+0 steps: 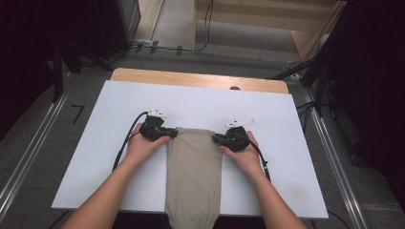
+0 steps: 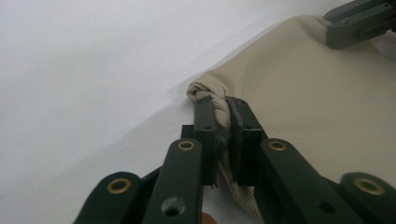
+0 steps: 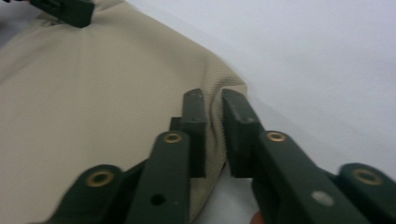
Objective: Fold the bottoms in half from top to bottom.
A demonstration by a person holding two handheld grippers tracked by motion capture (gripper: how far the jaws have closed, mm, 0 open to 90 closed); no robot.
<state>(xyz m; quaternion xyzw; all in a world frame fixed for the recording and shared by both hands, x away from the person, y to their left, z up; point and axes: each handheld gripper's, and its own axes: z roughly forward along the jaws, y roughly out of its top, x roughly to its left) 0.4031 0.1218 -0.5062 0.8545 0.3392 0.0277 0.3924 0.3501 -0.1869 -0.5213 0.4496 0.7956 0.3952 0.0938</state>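
A white table carries a folded beige cloth, which lies at the table's near centre and hangs over the near edge. The left gripper sits at the cloth's far left corner with its jaws pinching the bunched hem there. The right gripper sits at the far right corner, its jaws pressed onto the cloth's edge.

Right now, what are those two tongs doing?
Left tongs: closed on the beige cloth's far left corner.
Right tongs: closed on its far right corner.
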